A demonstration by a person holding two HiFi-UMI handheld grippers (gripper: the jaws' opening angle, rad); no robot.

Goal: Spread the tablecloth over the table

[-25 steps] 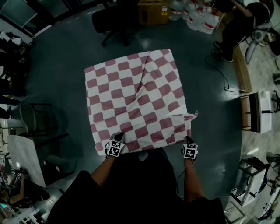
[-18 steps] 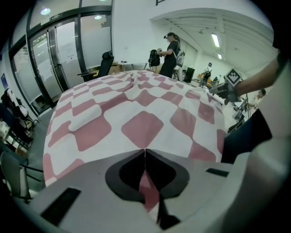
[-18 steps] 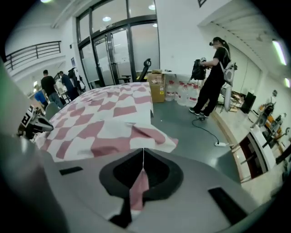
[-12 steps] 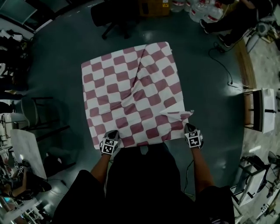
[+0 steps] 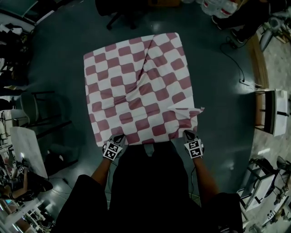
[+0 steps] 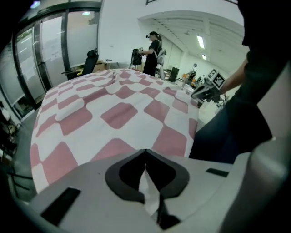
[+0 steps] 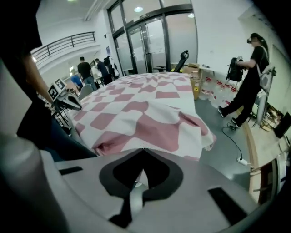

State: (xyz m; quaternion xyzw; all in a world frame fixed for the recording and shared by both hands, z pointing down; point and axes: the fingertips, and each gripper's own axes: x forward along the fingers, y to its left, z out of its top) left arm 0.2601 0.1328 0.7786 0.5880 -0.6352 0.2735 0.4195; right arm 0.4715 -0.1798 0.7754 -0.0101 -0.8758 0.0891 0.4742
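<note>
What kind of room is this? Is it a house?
Probably a big office or lab, not a house: tall glass doors, a rolling office chair and big water jugs.

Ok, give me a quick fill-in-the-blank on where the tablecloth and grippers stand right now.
The tablecloth has a red-and-white ____ pattern.
The jaws of the left gripper are ____ on its near edge.
The folded-over corner lies nearest the ____ gripper.
Missing words: checkered; shut; right.
</note>
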